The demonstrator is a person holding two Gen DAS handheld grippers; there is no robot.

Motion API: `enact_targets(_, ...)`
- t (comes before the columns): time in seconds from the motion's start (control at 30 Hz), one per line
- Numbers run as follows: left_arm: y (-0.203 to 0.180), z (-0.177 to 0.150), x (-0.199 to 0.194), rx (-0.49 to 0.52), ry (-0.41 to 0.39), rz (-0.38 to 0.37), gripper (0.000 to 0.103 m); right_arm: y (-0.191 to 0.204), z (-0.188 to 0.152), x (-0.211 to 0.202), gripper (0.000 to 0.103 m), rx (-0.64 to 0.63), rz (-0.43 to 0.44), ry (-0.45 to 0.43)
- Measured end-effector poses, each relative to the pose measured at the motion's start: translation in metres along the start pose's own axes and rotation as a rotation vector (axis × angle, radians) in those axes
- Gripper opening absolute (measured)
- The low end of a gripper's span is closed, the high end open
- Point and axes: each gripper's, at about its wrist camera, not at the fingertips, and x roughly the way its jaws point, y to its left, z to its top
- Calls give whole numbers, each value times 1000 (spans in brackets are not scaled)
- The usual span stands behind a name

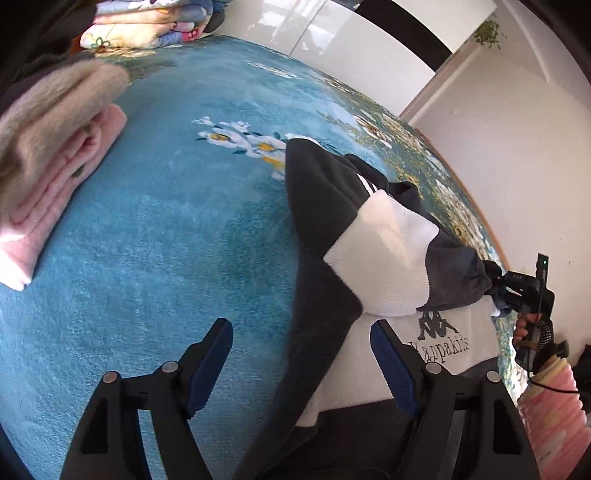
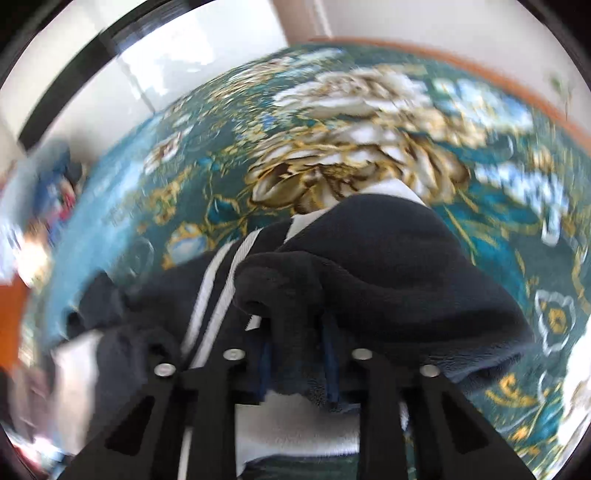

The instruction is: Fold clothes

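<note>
A dark grey and white fleece top [image 1: 332,221] with a printed logo lies on the blue floral blanket [image 1: 166,221]. My left gripper [image 1: 303,354] is open above the top's near part, with one dark sleeve lying between its fingers. My right gripper [image 2: 297,354] is shut on the dark cuff [image 2: 291,288] of the other sleeve and holds it up over the top. It also shows at the right of the left wrist view [image 1: 495,284], gripping the sleeve end. The right wrist view is blurred.
A folded pink and beige stack [image 1: 51,158] lies at the left on the blanket. Folded floral bedding [image 1: 147,22] sits at the far edge. White walls and a wooden bed edge [image 1: 491,229] run along the right.
</note>
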Motion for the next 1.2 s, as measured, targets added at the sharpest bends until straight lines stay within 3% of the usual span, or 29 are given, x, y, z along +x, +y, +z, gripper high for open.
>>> enact_targets(0.07,11,0,-4,-19,-6,-4,80,-5,3,-18,19,46,52,-17)
enact_targets(0.23,37,-1,-11,-88,-31,-46,80,30,11,-94,18,5,215,-129)
enact_targets(0.33,48,-1,-16,-116,-33,-78,80,76,17,-147,18,-84,315,-187)
enact_targets(0.47,55,0,-22,-127,-37,-105,80,167,8,-193,18,-246,469,-179)
enact_targets(0.6,58,-3,-28,-124,-28,-113,80,255,-30,-164,18,-329,591,-54)
enact_targets(0.67,61,-6,-34,-127,-22,-118,80,293,-56,-125,18,-355,591,28)
enact_targets(0.77,65,-15,-40,-142,3,-133,80,333,-101,-48,18,-367,536,176)
enact_targets(0.87,69,-30,-47,-141,36,-119,80,346,-140,24,21,-351,390,335)
enact_targets(1.0,74,-44,-53,-125,47,-92,80,325,-136,5,28,-306,471,324)
enact_targets(1.03,75,-45,-52,-137,51,-100,80,320,-135,-1,34,-295,493,321)
enact_targets(1.1,74,-46,-49,-160,61,-124,80,309,-133,-11,62,-272,536,313)
enact_targets(1.2,65,-51,-42,-179,90,-203,80,270,-129,-49,67,-276,573,231)
